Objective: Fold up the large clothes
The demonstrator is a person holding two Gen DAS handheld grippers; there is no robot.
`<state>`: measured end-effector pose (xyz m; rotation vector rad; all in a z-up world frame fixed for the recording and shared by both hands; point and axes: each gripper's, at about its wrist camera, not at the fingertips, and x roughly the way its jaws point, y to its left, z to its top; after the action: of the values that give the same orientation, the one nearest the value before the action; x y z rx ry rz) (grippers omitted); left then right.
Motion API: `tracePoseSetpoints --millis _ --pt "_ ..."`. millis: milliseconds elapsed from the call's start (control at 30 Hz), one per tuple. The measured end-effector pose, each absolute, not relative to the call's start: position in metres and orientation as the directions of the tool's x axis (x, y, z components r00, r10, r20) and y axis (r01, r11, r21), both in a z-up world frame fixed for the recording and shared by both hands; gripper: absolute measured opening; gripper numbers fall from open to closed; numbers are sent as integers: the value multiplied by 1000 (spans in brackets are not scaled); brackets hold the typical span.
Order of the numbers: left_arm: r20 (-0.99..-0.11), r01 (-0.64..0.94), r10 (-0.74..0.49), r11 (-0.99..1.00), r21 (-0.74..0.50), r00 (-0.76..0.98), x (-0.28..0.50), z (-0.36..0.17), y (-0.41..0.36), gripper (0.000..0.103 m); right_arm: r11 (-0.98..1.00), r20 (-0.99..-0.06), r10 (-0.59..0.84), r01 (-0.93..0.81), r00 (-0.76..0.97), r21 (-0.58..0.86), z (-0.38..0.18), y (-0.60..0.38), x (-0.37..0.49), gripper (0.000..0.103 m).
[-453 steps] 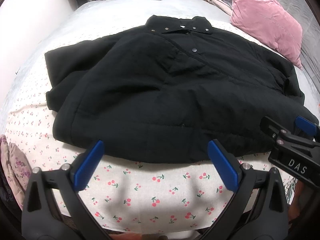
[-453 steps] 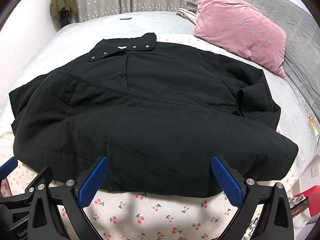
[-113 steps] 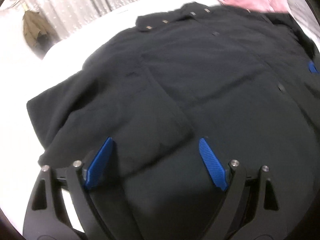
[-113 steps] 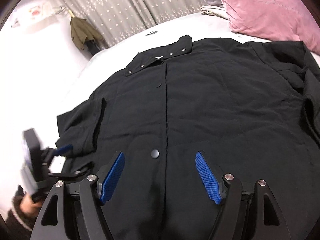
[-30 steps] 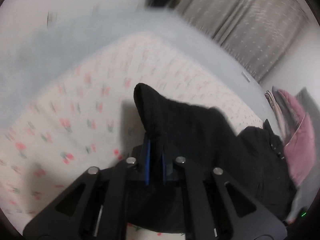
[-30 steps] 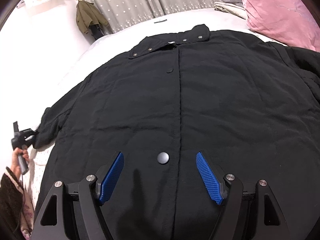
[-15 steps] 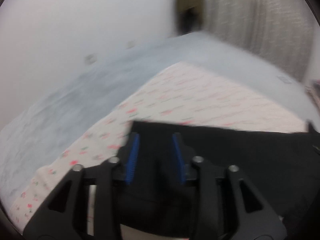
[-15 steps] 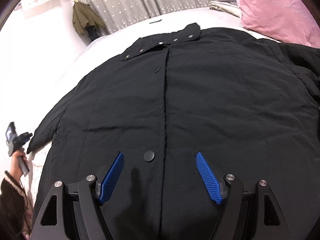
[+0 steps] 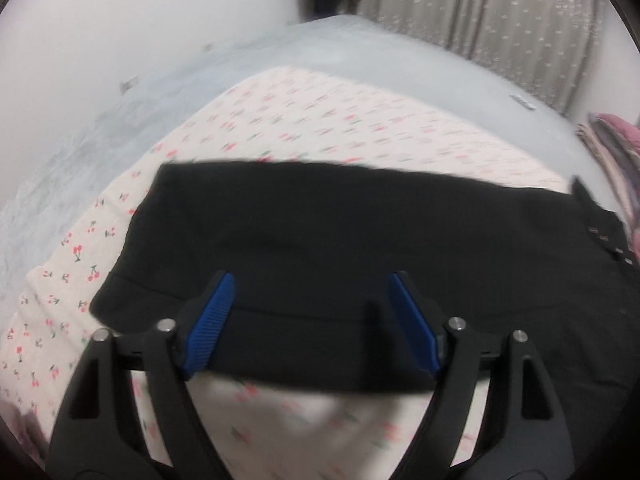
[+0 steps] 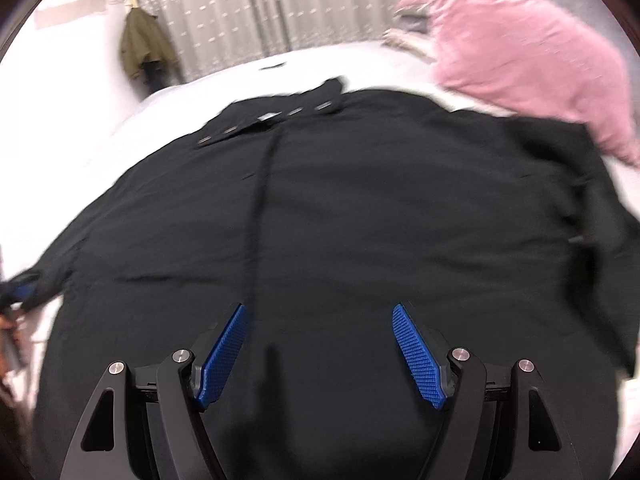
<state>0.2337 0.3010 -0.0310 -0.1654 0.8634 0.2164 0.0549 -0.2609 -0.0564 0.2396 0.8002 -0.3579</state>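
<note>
A large black jacket [image 10: 360, 208] lies face up and spread out on the bed, collar with snaps [image 10: 276, 116] at the far end. Its left sleeve [image 9: 320, 232] lies stretched out flat across the cherry-print sheet [image 9: 304, 112]. My left gripper [image 9: 310, 320] is open and empty, just above the sleeve's cuff end. My right gripper [image 10: 320, 344] is open and empty over the jacket's lower front. The left gripper also shows at the left edge of the right wrist view [image 10: 18, 292], by the sleeve's end. The right sleeve is bunched near the pillow.
A pink pillow [image 10: 528, 60] lies at the far right of the bed with folded cloth behind it. Grey dotted curtains [image 10: 248, 4] and a hanging olive coat [image 10: 146, 44] stand beyond the bed. A white wall runs along the left.
My left gripper, shut on the sleeve's cuff a second ago, has opened and let it go; the sleeve now lies flat. The right gripper has shifted a little over the jacket, still open.
</note>
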Motion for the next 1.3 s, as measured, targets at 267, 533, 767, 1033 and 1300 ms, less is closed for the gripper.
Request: tracePoseSetpoints --millis 267,533,767,1033,1300 --pt "-742 -48 -51 993 -112 669 188 25 208 98 770 -696 -515 626 501 -120 -40 -317 20 77" --pt "-751 148 -282 959 -242 597 153 -9 112 99 738 -740 -549 641 388 -211 -60 -369 17 72" --pt "-713 283 -368 928 -242 596 141 -41 71 99 750 -718 -553 628 423 -208 -39 -411 -1 7" --pt "-642 341 -394 916 -214 658 134 -33 62 99 568 -534 -784 713 316 -412 55 -512 -3 6" --pt "-617 356 -374 921 -158 692 125 -31 56 99 294 -471 -882 817 32 -496 81 -644 -17 23"
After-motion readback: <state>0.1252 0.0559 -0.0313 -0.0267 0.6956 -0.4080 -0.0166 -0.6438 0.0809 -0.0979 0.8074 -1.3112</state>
